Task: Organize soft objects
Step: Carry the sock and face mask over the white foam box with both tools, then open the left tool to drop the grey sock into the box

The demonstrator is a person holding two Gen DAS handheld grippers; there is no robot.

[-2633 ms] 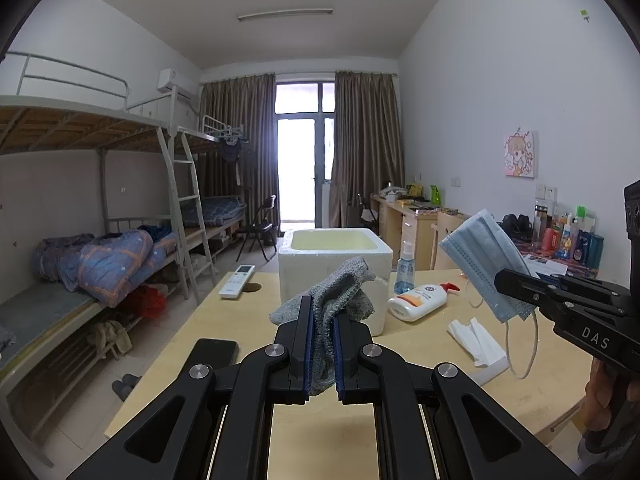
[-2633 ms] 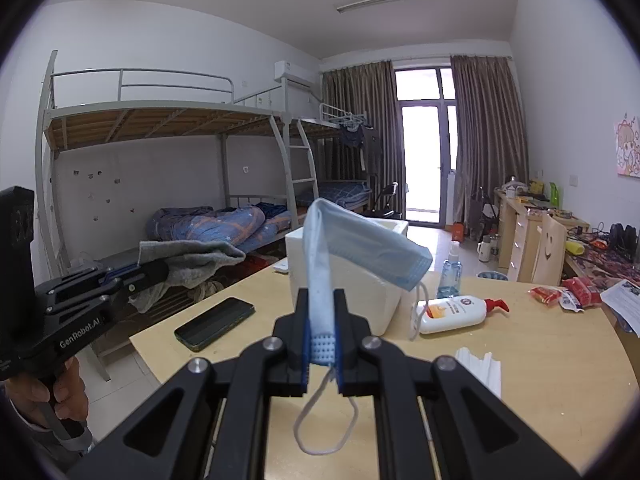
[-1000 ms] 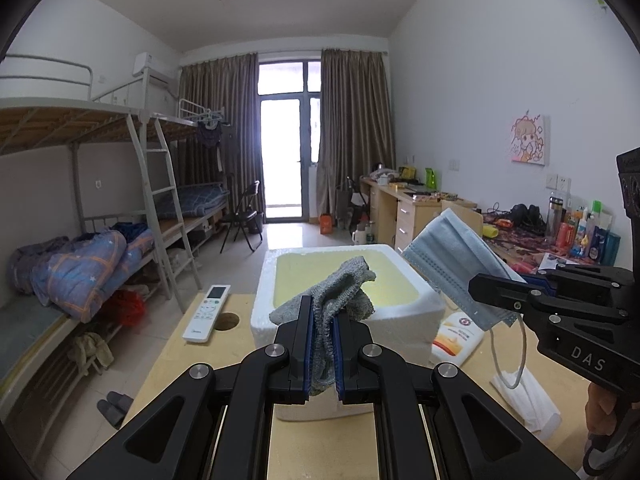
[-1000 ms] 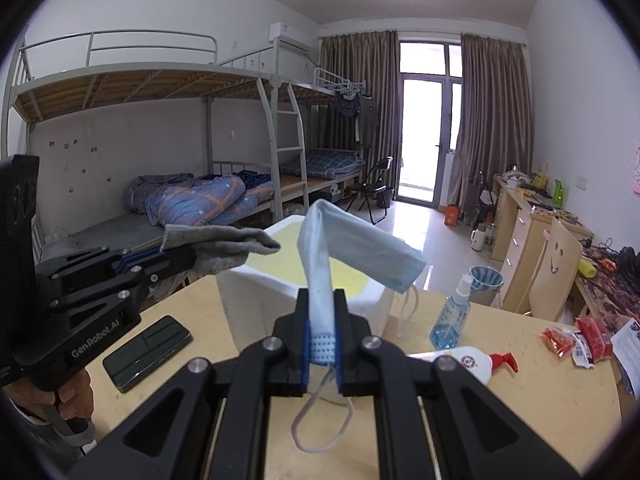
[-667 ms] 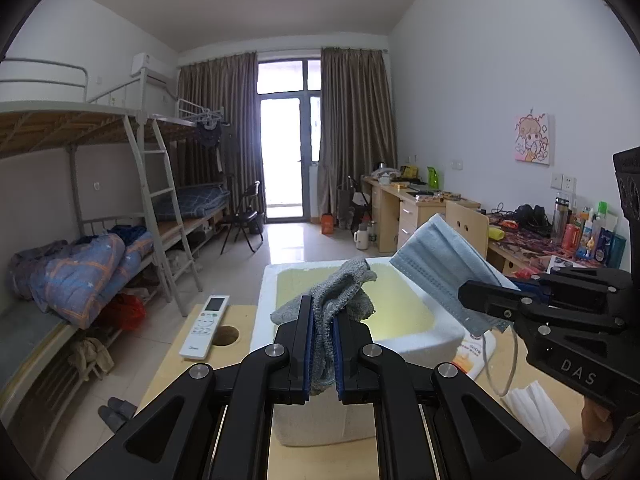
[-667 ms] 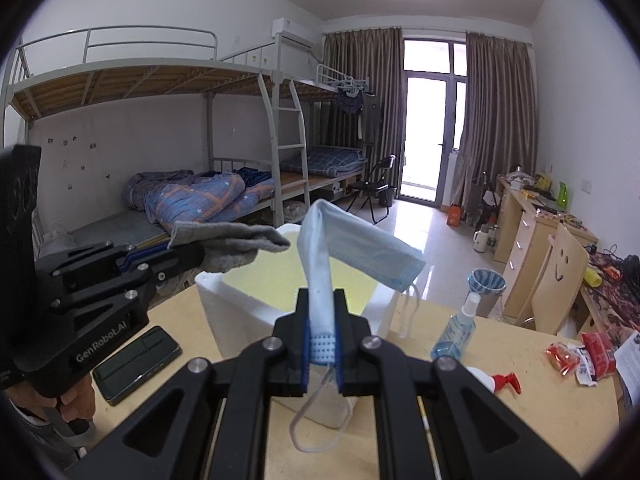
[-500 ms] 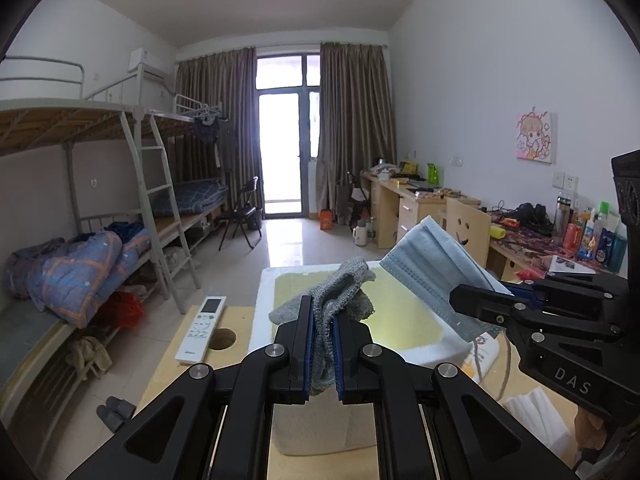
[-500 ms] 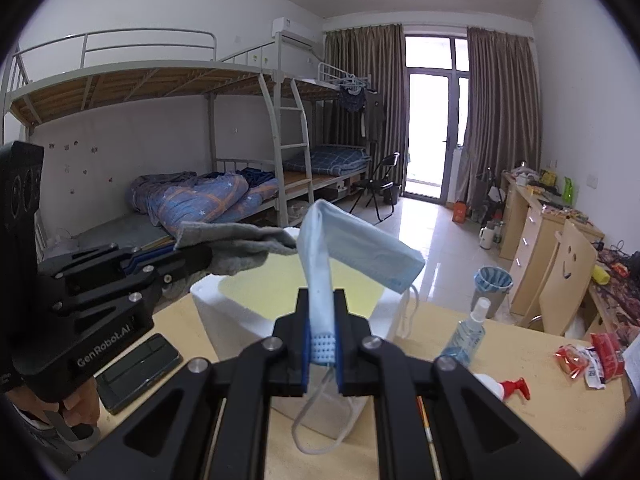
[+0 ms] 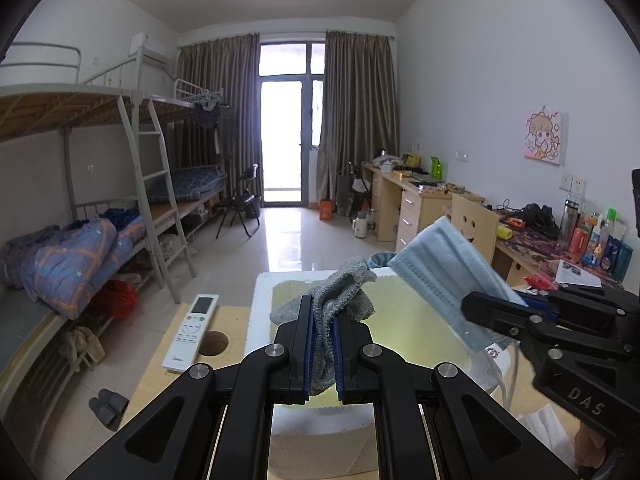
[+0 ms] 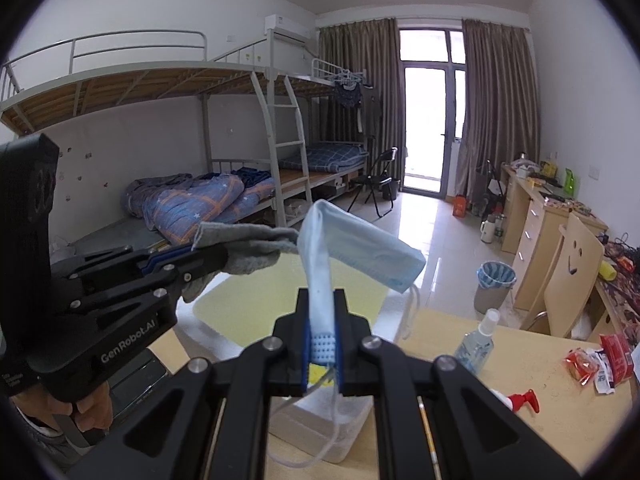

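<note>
Two grippers hang side by side over the white foam box (image 9: 260, 312), each clamped on something soft. Clenched in the left gripper (image 9: 320, 350) is a grey knitted cloth (image 9: 340, 300), whose free end bunches up above the jaws and droops over the box's yellowish inside. Gripped by the right gripper (image 10: 321, 346) is a pale blue face mask (image 10: 360, 248), pinched at one folded end so that the pleated body leans up and to the right while its white ear loops (image 10: 320, 440) dangle below the jaws, in front of the box's near wall. Both soft things are in the air, touching neither box nor table (image 10: 540, 432). Further out on the wooden table lie a white remote control (image 9: 192, 332) left of the box, a dark phone (image 10: 136, 380), a clear spray bottle (image 10: 478, 344) and some red snack wrappers (image 10: 596, 360).
</note>
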